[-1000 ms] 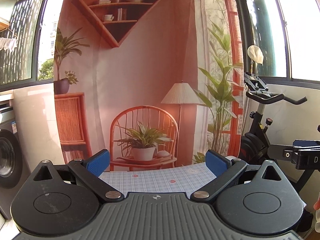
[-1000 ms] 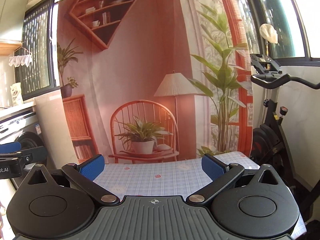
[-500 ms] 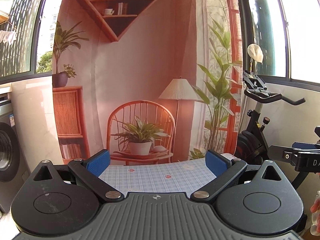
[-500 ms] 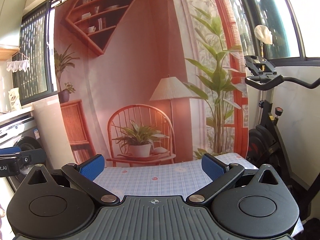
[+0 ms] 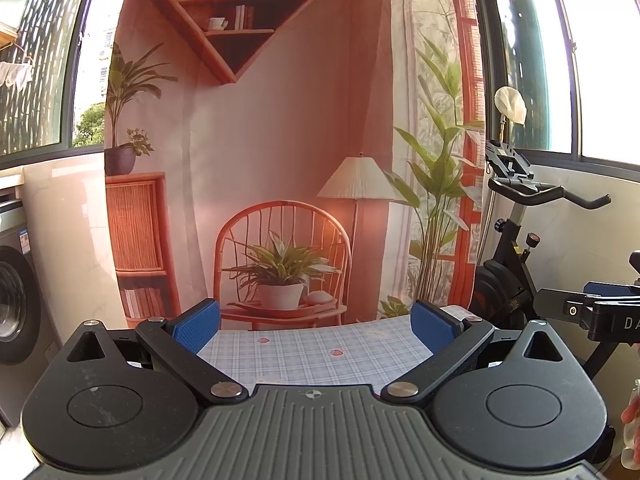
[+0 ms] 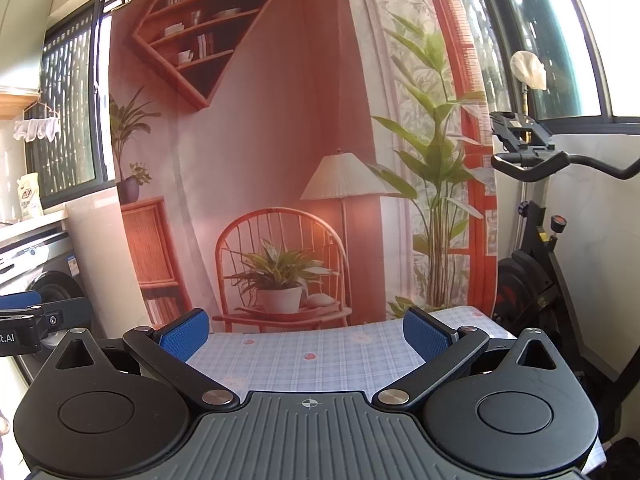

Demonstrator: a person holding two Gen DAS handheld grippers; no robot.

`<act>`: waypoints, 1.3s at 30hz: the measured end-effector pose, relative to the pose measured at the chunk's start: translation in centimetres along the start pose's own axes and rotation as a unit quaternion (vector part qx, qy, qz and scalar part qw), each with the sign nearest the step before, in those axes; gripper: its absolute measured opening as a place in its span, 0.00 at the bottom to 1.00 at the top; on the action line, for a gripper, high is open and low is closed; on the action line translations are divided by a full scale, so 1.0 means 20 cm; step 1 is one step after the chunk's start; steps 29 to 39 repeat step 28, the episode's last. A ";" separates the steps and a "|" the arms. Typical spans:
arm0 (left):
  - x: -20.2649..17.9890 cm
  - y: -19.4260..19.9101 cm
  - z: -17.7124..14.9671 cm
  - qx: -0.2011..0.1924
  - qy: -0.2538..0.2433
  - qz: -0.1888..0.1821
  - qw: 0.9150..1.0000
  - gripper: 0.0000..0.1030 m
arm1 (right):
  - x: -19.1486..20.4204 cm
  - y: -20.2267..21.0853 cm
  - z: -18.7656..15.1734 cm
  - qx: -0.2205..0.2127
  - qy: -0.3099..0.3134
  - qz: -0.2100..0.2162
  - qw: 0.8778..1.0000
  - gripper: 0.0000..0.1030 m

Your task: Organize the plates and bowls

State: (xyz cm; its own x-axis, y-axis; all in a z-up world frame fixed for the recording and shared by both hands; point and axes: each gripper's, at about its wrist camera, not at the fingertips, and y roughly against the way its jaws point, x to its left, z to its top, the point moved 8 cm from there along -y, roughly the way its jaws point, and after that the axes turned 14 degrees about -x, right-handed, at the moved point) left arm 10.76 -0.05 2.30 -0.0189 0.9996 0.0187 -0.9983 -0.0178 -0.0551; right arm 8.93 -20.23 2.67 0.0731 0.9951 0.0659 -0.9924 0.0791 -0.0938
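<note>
No plates or bowls are showing in either wrist view, so where they are lying cannot be told. The left gripper point(image 5: 315, 323) is hanging above the checked tablecloth point(image 5: 312, 356) with its blue pads point(image 5: 197, 323) spread wide, holding nothing. The right gripper point(image 6: 306, 331) is doing likewise, fingers parted and empty. A printed backdrop point(image 5: 280, 140) is hanging behind the table, an exercise bike point(image 6: 532, 264) standing to its right and a washing machine point(image 5: 16, 300) to its left.
</note>
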 end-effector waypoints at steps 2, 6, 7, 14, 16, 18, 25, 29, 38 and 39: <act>0.00 0.00 0.00 0.001 0.002 -0.001 1.000 0.99 | 0.00 0.00 0.00 0.000 0.000 0.000 1.000 1.00; 0.00 0.00 0.00 0.000 0.001 0.001 1.000 0.99 | 0.00 0.00 0.00 0.000 0.000 0.000 1.000 1.00; 0.00 0.00 0.00 0.001 0.001 0.001 1.000 0.99 | 0.00 0.00 0.00 0.000 0.000 0.000 1.000 1.00; -0.01 0.00 -0.01 0.005 0.000 0.001 1.000 0.99 | 0.00 0.00 0.00 0.000 0.000 0.000 1.000 1.00; -0.01 0.00 -0.01 0.006 0.000 0.001 1.000 0.99 | 0.00 0.00 0.00 0.000 0.001 0.000 1.000 1.00; -0.02 0.00 -0.01 0.006 0.001 0.001 1.000 0.99 | 0.00 0.00 0.00 0.001 0.000 -0.001 1.000 1.00; -0.02 0.00 -0.02 0.007 0.006 0.005 1.000 0.99 | 0.00 -0.01 0.00 0.004 -0.001 0.000 1.000 1.00; -0.01 0.00 -0.03 0.007 0.007 0.005 1.000 0.99 | 0.00 -0.02 -0.01 0.005 -0.001 0.000 1.000 1.00; -0.01 0.00 -0.03 0.007 0.007 0.005 1.000 0.99 | 0.00 -0.02 -0.01 0.005 -0.001 0.000 1.000 1.00; -0.01 0.00 -0.03 0.007 0.007 0.005 1.000 0.99 | 0.00 -0.02 -0.01 0.005 -0.001 0.000 1.000 1.00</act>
